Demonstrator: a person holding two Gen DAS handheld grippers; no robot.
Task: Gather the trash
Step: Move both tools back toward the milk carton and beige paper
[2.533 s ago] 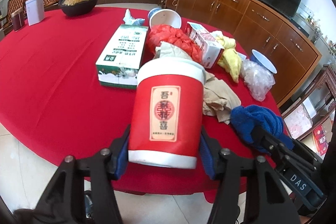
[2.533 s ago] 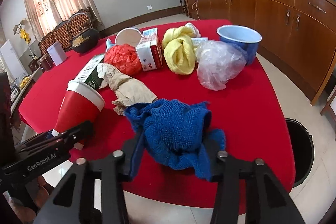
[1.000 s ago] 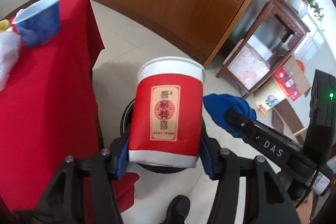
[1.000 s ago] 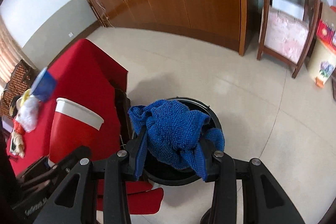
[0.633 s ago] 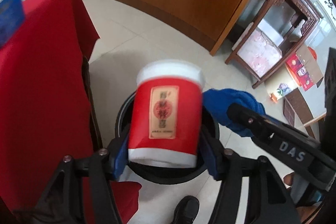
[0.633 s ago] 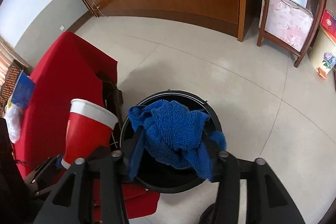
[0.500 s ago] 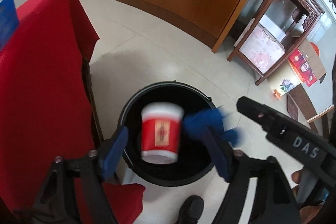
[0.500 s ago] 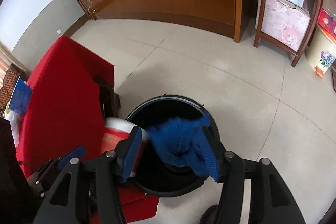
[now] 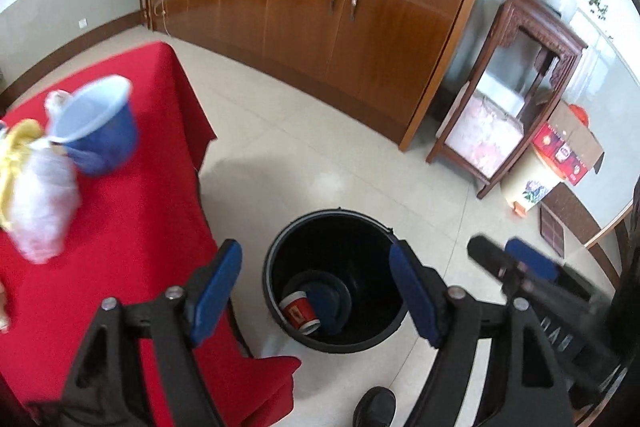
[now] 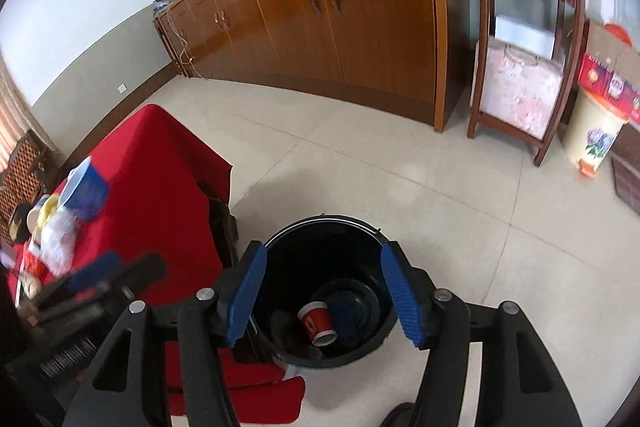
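A black trash bin stands on the tiled floor beside the red table; it also shows in the right wrist view. The red paper cup lies on its side at the bottom, also seen in the right wrist view. The blue cloth lies next to it, dark in the right wrist view. My left gripper is open and empty above the bin. My right gripper is open and empty above the bin.
The red-clothed table is at the left with a blue cup, a clear plastic bag and a yellow cloth. A long wooden sideboard and a small wooden stand line the wall. A shoe is near the bin.
Both grippers opened over the bin. The red cup and the blue cloth dropped and now lie at the bottom. Both views have lifted slightly.
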